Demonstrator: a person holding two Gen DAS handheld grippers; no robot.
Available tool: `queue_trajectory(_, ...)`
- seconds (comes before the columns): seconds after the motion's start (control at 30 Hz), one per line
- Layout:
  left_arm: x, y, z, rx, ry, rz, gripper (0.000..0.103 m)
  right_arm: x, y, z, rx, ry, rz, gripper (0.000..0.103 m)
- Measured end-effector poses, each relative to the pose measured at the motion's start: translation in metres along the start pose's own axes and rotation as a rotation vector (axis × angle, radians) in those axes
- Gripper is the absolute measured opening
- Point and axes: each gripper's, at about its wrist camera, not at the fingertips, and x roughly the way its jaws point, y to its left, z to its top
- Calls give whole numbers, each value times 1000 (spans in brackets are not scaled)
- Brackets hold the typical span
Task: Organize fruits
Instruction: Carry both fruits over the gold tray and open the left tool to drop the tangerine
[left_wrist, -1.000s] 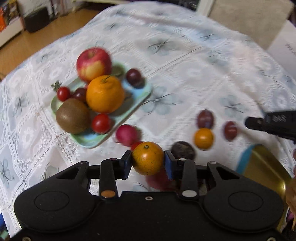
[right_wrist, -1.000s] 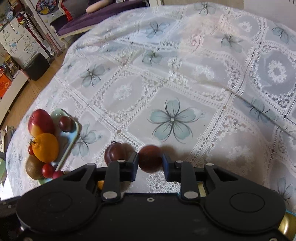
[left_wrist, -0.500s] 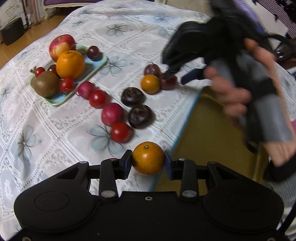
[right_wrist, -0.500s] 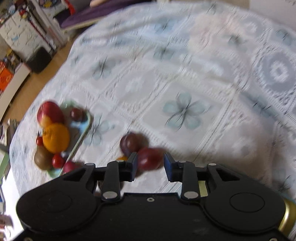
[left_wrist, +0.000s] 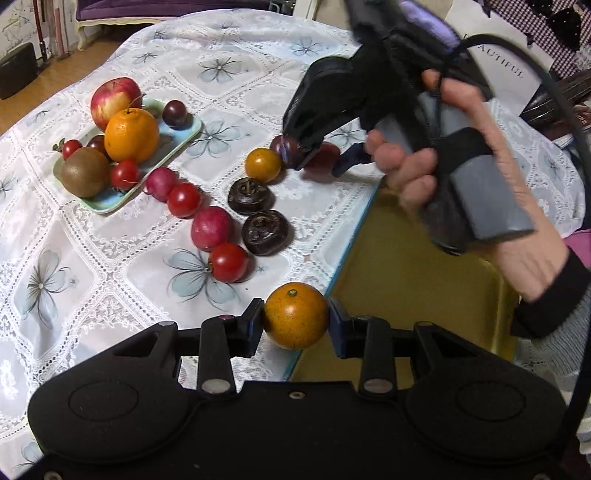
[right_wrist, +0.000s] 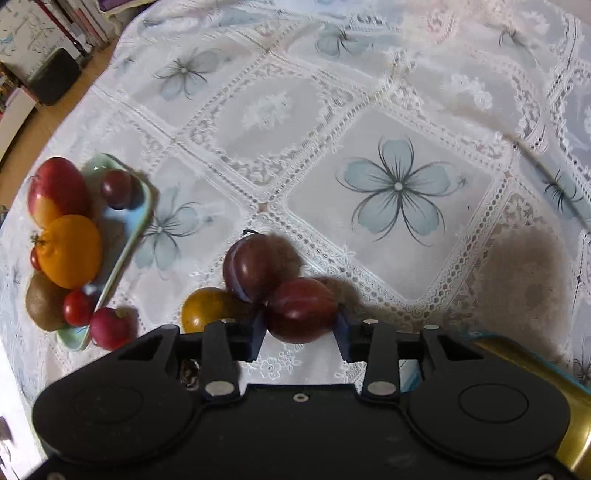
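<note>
**Fruits: one in each gripper, rest on table and small tray**

Fruits split three ways. Left gripper (left_wrist: 296, 325) clamped on a small orange citrus (left_wrist: 295, 320): smooth glossy skin, green stem nub on top, pads pressing both sides, held over the seam where the tablecloth (left_wrist: 110, 258) meets the gold tray (left_wrist: 406, 280) at the table's near edge.

Right gripper (right_wrist: 300, 326) has a dark red plum (right_wrist: 302, 310) between its fingers. Left pad looks in contact, right pad sits right at the skin; can't tell whether it is actually squeezing. Plum is glossy and rests on the cloth, touching a second purple plum (right_wrist: 251, 269) with a visible crease and stem. A small orange fruit (right_wrist: 207, 308) sits just beside those, toward the left.

Loose on the cloth in the left view: two red tomatoes (left_wrist: 229, 262), two pinkish-red round fruits (left_wrist: 212, 227), two dark brown flattened fruits (left_wrist: 266, 232) with puckered tops, lying in two rough rows.

Pale green tray (left_wrist: 184, 131) near the table's left edge holds a red-yellow apple (left_wrist: 114, 98), large orange (left_wrist: 131, 134), kiwi (left_wrist: 85, 177), dark plum (left_wrist: 174, 113), small tomatoes.

Right hand (left_wrist: 480, 177) wraps the right gripper's grey handle.
</note>
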Motion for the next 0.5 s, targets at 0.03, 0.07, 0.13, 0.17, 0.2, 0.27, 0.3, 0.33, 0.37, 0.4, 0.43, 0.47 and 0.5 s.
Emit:
queue_trajectory(0.03, -1, -1, 0, 4, -4, -9, 45, -5, 0, -2, -10, -9, 5, 39)
queue_trajectory(0.07, -3, -3, -1, 12, -9, -15, 45, -11, 0, -3, -16, -15, 9, 39)
queue_trajectory(0.13, -8, -9, -3, 26, -19, -19, 45, -28, -7, -9, -5, -28, 11, 39)
queue_trajectory(0.17, -9, -11, -3, 32, -22, -22, 45, -38, -12, -13, 2, -37, 16, 39)
queue_trajectory(0.2, -10, -14, -4, 37, -23, -27, 45, -48, -18, -18, 8, -45, 24, 39)
queue_trajectory(0.27, -12, -20, -7, 50, -16, -35, 45, -69, -31, -34, 23, -57, 34, 39)
queue_trajectory(0.3, -12, -24, -10, 59, -11, -31, 45, -78, -38, -43, 35, -63, 37, 39)
queue_trajectory(0.33, -12, -28, -13, 67, -7, -23, 45, -87, -46, -53, 49, -68, 38, 39)
queue_trajectory(0.37, -11, -33, -18, 77, -2, -13, 45, -94, -55, -64, 65, -73, 34, 39)
queue_trajectory(0.4, -9, -38, -22, 87, 5, -1, 45, -100, -63, -76, 80, -72, 20, 39)
queue_trajectory(0.43, -8, -42, -27, 96, 12, 10, 45, -106, -72, -90, 94, -71, 0, 39)
queue_trajectory(0.47, -6, -47, -32, 105, 20, 22, 45, -111, -79, -102, 111, -80, -14, 39)
queue_trajectory(0.5, -4, -51, -37, 114, 28, 35, 45, -114, -86, -114, 130, -90, -23, 39)
